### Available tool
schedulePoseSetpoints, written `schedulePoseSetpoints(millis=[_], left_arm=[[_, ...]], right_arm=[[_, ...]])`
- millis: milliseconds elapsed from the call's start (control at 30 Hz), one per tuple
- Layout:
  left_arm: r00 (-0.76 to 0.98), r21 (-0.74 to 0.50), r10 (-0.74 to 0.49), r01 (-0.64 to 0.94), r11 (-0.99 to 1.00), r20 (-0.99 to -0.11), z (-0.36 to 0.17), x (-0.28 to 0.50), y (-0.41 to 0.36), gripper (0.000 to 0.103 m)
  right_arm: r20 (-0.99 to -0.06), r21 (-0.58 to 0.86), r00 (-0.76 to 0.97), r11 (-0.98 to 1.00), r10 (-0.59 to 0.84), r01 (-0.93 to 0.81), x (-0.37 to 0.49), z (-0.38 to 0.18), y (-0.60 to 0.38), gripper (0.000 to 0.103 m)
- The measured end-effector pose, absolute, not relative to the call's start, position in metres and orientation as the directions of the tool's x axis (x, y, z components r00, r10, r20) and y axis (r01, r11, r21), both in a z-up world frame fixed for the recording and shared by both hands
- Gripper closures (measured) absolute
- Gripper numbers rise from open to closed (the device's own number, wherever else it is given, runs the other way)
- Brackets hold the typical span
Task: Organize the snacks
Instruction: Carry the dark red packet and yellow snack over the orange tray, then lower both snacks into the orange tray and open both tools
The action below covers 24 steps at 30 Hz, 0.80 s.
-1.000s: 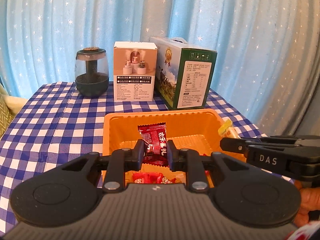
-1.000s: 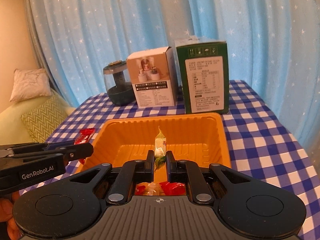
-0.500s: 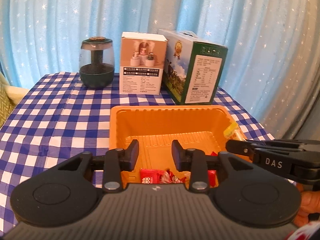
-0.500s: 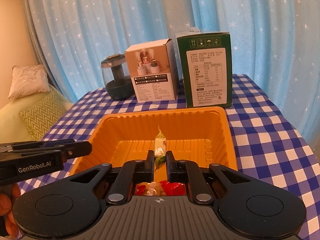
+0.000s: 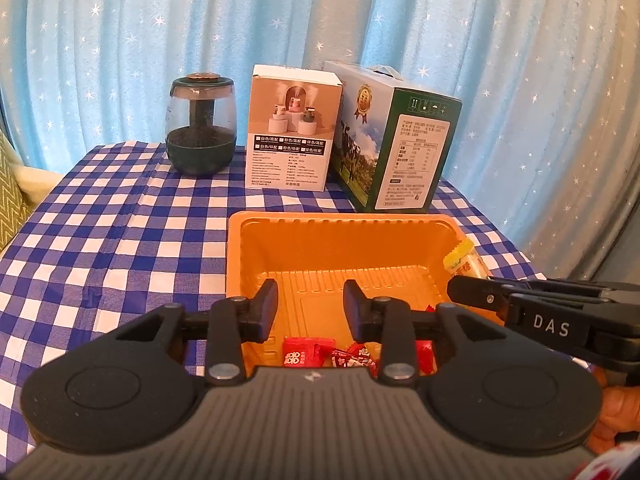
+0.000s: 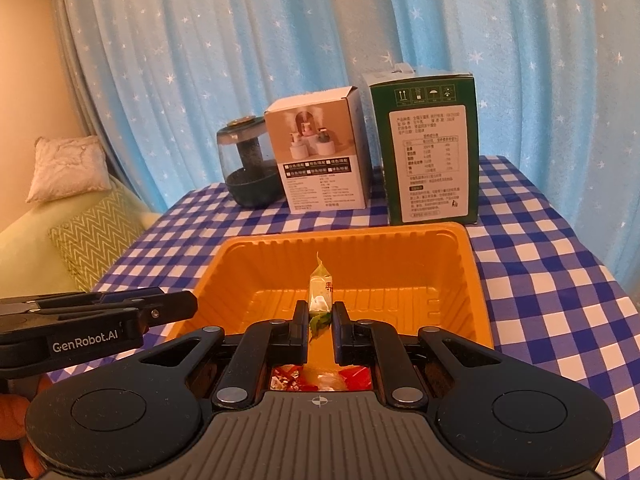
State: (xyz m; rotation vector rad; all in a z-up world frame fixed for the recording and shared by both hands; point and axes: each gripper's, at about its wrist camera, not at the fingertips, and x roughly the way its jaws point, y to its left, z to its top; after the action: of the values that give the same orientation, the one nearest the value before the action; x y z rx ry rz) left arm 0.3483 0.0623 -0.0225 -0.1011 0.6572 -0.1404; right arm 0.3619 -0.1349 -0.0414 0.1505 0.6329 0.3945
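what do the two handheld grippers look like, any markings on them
Both are matte black plastic. The left gripper has two blocky fingers on hinged links with silver pivot pins, round side discs and a ribbed grey body; its side reads "GenRobot.AI". The right gripper is built the same, with "DAS" in white. No cables or sleeves show.

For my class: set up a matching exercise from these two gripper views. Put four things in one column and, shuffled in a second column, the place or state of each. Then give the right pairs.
Things
1. left gripper
2. right gripper
3. orange tray
4. dark green jar

Places or states
A. left of the white box
B. fingers apart, nothing between them
C. red sweets at its near end
D. shut on a green and white sweet

Pairs: 1-B, 2-D, 3-C, 4-A
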Motion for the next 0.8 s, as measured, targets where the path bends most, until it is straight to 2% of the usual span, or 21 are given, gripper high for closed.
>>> schedulePoseSetpoints(millis=[800], left_arm=[[0.774, -0.135, -0.168, 0.107, 0.985, -0.611, -0.026, 0.347, 0.061, 0.07]], right_arm=[[-0.547, 0.269, 0.757, 0.931, 0.357, -0.245, 0.365, -0.044, -0.15, 0.09]])
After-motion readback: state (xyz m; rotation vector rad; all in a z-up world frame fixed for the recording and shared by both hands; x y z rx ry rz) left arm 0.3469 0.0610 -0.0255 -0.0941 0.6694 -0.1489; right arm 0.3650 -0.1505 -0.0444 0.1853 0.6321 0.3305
